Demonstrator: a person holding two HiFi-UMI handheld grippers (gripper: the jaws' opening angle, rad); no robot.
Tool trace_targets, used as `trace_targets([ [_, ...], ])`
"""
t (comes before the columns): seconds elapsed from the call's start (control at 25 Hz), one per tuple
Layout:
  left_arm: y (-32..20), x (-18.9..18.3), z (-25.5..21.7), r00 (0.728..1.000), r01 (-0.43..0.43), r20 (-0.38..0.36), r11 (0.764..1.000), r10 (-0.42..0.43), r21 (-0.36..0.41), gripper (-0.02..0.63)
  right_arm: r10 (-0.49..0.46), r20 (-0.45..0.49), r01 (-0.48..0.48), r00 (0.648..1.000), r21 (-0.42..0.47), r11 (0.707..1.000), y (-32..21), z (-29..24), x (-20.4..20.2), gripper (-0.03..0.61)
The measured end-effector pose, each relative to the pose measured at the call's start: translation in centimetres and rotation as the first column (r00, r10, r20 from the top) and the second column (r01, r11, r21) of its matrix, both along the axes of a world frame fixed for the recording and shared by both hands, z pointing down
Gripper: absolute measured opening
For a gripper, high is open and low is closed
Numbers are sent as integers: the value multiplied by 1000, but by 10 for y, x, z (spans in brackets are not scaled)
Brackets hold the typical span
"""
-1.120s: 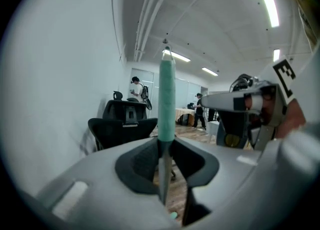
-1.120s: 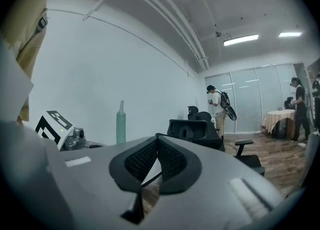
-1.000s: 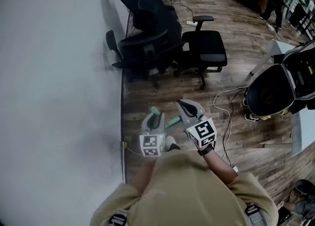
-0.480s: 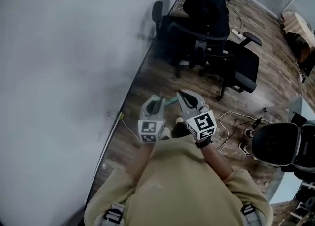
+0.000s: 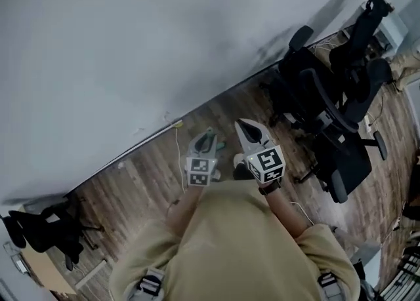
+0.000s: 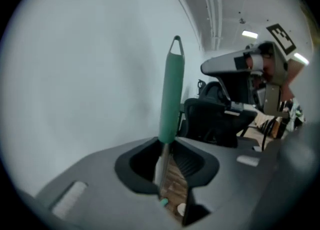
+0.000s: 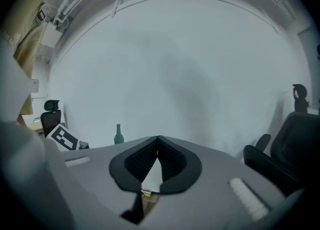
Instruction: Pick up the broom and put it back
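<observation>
A: When the person faced the white wall (image 5: 98,44), what stood furthest left?

B: A dark, folded stand (image 5: 39,227) was on the wooden floor (image 5: 138,181) at the foot of the wall. I could not tell what it was.

A: And the left gripper (image 6: 167,146)?

B: It was clamped on the broom (image 6: 170,88). Its pads pinched the thin metal shaft just under the green grip. The handle rose upright out of the jaws, its looped tip against the wall behind. The broom's head was hidden from every view.

A: So the broom was off the floor?

B: The handle was in that gripper, close in front of the person's chest. Where the lower end sat, I couldn't see.

A: The right gripper (image 7: 157,139)?

B: Just beside the left one, apart from the broom. Its jaws met at the tips with nothing between them, pointing at the bare wall.

A: Further right?

B: A cluster of black office chairs (image 5: 328,116) stood on the floor near the wall.
</observation>
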State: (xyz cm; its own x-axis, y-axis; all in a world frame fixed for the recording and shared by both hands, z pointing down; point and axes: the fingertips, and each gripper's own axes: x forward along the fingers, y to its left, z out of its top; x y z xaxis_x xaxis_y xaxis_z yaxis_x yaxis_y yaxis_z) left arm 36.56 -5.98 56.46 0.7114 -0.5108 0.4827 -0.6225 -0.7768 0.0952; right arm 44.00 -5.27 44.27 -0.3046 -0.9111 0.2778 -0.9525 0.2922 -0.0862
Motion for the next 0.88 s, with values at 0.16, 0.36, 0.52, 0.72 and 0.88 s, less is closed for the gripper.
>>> trace_targets([
  [0.16, -9, -18, 17, 982, 179, 56, 984, -178, -4, 84, -167, 19, 167, 986, 2, 986, -20, 5, -2, 5],
  [0.36, -18, -35, 30, 935, 348, 69, 938, -347, -4, 83, -300, 66, 302, 952, -31, 953, -33, 31, -2, 5],
  [0.52, -29, -40, 31, 919, 390, 62, 921, -390, 9, 83, -368, 99, 377, 924, -85, 922, -43, 57, -14, 5],
  [0.72, -47, -41, 50, 917, 390, 86, 921, -389, -3, 83, -428, 94, 437, 899, -131, 890, -60, 81, -37, 6],
  [0.88, -79, -46, 86, 924, 368, 115, 930, -365, -9, 83, -372, 82, 381, 925, -190, 905, -87, 113, -38, 5],
])
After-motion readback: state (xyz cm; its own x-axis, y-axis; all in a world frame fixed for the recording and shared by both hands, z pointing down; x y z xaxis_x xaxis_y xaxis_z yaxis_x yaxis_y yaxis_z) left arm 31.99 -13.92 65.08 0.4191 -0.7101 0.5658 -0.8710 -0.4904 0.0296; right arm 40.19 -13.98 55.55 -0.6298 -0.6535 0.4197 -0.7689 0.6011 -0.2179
